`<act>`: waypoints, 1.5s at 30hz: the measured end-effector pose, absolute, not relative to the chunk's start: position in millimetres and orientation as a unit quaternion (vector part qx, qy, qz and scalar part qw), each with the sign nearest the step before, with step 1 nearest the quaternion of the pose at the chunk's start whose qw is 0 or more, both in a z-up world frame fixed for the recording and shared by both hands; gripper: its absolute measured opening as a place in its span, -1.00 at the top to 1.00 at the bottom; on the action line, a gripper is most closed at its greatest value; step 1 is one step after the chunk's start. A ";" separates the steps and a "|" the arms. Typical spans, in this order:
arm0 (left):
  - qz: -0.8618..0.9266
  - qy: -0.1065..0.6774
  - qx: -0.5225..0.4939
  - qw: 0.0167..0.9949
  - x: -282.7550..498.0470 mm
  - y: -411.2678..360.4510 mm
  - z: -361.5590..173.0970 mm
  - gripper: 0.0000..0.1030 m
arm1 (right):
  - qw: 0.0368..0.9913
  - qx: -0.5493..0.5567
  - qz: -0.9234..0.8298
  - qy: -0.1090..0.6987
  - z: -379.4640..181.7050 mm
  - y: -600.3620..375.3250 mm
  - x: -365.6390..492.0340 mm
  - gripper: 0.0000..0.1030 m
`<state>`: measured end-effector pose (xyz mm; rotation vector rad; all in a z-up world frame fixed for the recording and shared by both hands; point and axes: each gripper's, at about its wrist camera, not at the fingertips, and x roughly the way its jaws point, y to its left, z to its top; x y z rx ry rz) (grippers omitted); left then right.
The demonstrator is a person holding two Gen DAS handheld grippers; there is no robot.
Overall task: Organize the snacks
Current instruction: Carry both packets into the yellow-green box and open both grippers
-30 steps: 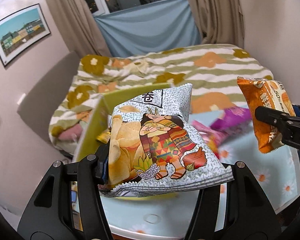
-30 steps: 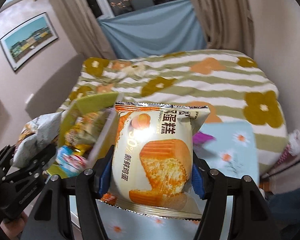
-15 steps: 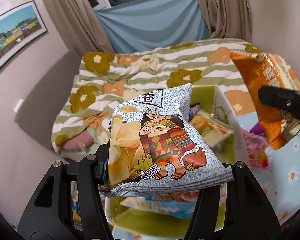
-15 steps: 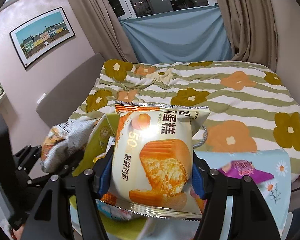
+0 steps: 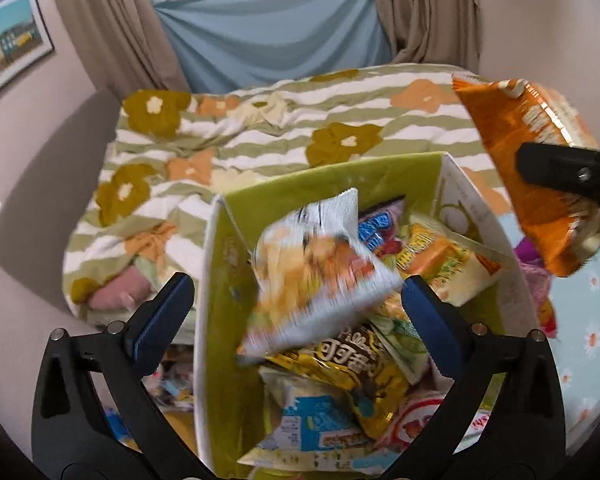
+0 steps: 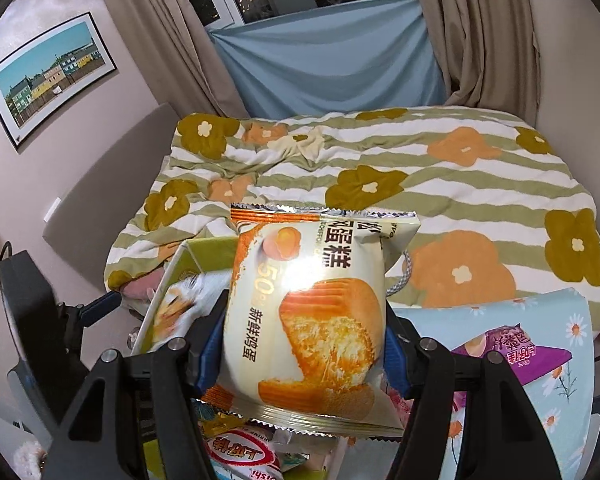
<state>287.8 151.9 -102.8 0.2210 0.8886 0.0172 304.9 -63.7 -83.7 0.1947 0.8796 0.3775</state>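
My left gripper (image 5: 296, 304) is open above a green storage box (image 5: 332, 178) filled with several snack packets. A white chip bag (image 5: 320, 272) with a cartoon figure is blurred between the open fingers, loose over the box contents. It also shows in the right wrist view (image 6: 180, 312) inside the box (image 6: 204, 254). My right gripper (image 6: 300, 344) is shut on an orange-and-cream egg cake packet (image 6: 312, 312), held over the box's right side. That packet (image 5: 536, 176) and a right finger (image 5: 568, 174) show in the left wrist view at the upper right.
A bed with a striped flowered cover (image 6: 380, 168) lies behind the box. A light blue daisy tablecloth (image 6: 548, 384) covers the table at the right, with a purple snack packet (image 6: 524, 352) on it. More packets (image 5: 540, 284) lie right of the box.
My left gripper has opened and let go of the chip bag, which drops into the green box. Both grippers have moved over the box; the right still holds the cake packet.
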 end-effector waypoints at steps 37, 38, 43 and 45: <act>0.055 0.448 0.056 0.891 260.5 168.9 -99.8 -1.00 | 0.867 0.057 0.245 0.431 -88.1 -33.8 338.1 -0.99; 0.054 0.442 0.058 0.893 257.5 167.7 -95.5 -1.00 | 0.869 0.059 0.244 0.427 -83.6 -36.0 334.5 -0.99; 0.047 0.417 0.064 0.906 241.8 161.8 -68.9 -1.00 | 0.874 0.060 0.243 0.416 -63.5 -43.2 316.8 -0.99; 0.046 0.406 0.069 0.910 232.6 159.4 -58.9 -1.00 | 0.877 0.059 0.242 0.411 -55.7 -45.7 307.9 -0.99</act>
